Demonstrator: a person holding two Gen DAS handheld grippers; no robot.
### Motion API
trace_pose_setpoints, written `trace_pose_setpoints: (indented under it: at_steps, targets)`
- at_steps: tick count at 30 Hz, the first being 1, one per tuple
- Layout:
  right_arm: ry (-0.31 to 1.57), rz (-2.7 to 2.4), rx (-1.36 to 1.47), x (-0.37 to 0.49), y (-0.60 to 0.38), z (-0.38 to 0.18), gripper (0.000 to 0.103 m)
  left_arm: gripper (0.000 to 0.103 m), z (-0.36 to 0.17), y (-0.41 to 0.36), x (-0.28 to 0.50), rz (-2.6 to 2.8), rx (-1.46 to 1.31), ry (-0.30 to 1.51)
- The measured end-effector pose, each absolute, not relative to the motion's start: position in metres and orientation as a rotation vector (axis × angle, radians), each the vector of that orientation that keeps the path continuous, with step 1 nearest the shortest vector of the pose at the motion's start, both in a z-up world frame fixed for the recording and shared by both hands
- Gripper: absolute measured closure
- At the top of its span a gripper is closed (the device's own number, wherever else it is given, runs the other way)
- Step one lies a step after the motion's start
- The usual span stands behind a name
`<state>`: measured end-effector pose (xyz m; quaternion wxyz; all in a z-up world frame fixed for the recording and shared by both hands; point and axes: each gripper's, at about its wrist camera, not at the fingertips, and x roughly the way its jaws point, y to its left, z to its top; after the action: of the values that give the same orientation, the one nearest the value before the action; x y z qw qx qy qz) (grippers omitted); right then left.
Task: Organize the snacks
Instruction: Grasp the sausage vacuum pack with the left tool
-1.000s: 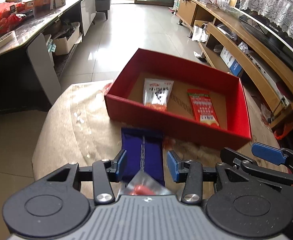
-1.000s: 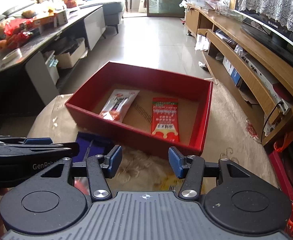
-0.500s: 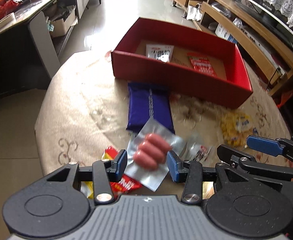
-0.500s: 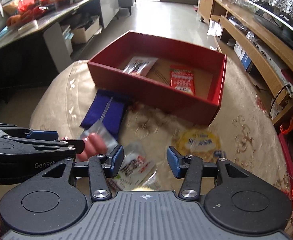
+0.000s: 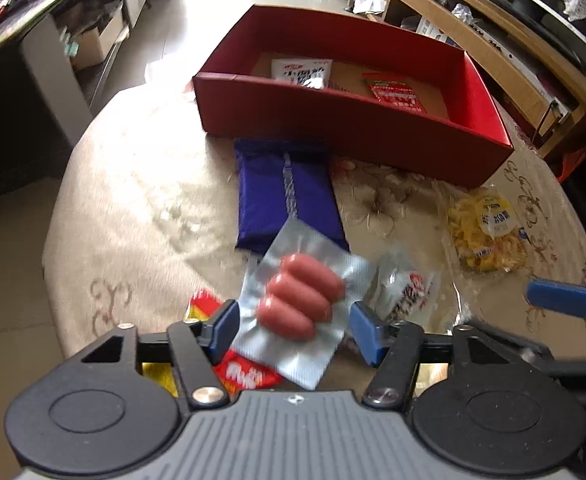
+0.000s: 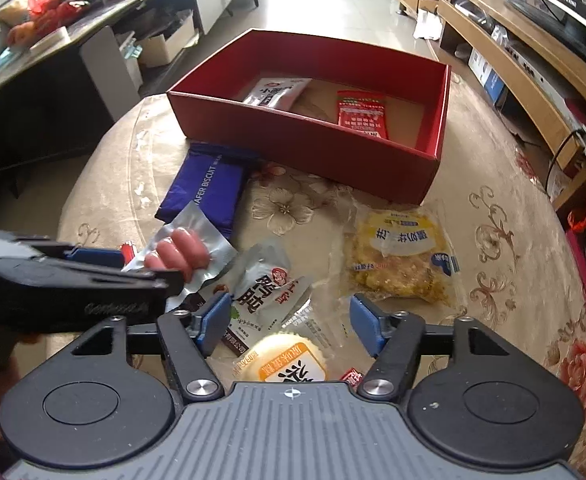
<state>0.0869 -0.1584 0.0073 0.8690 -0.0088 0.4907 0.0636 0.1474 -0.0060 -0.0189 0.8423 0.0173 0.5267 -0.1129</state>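
A red box [image 5: 333,120] [image 6: 305,148] stands at the far side of the round table, with a white packet [image 5: 301,72] and a red packet [image 5: 393,92] lying inside. In front of it lies a blue wafer pack [image 5: 285,192] [image 6: 209,188]. My left gripper [image 5: 295,330] [image 6: 141,270] hangs low with its jaws opening. A foil pack of sausages [image 5: 301,300] [image 6: 181,256] lies between them, unpinched. My right gripper [image 6: 289,326] is opening too, over a white packet with red characters [image 6: 269,292] and a round yellow cake pack [image 6: 289,360].
A yellow crumbly snack bag [image 6: 401,256] [image 5: 485,232] lies right of the grippers. A red-and-yellow packet [image 5: 245,372] sits under the sausage pack. The flowered tablecloth [image 6: 513,240] drops off at the round edge. A dark desk stands left, wooden shelving right.
Both grippers have sunk and tipped down toward the loose snacks, and both pairs of jaws now stand wider. The sausage pack sits larger between the left jaws.
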Motion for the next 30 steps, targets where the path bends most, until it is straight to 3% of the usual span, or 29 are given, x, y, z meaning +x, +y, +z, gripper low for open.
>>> trace_pose_setpoints:
  at_steps: [2, 9, 15, 30]
  targets:
    - [1.026, 0.131, -0.023, 0.086, -0.160, 0.007, 0.027, 0.035, -0.022, -0.012, 0.152, -0.255, 0.063, 1.101]
    - [1.048, 0.104, -0.013, 0.087, -0.176, 0.002, 0.026, 0.029, -0.044, -0.027, 0.162, -0.244, 0.127, 1.134]
    - [1.045, 0.087, 0.004, 0.084, -0.188, 0.003, 0.026, 0.039, -0.042, -0.029, 0.149, -0.254, 0.124, 1.136]
    - [1.094, 0.075, -0.011, 0.082, -0.196, -0.012, 0.025, 0.038, -0.043, -0.029, 0.127, -0.339, 0.085, 1.205]
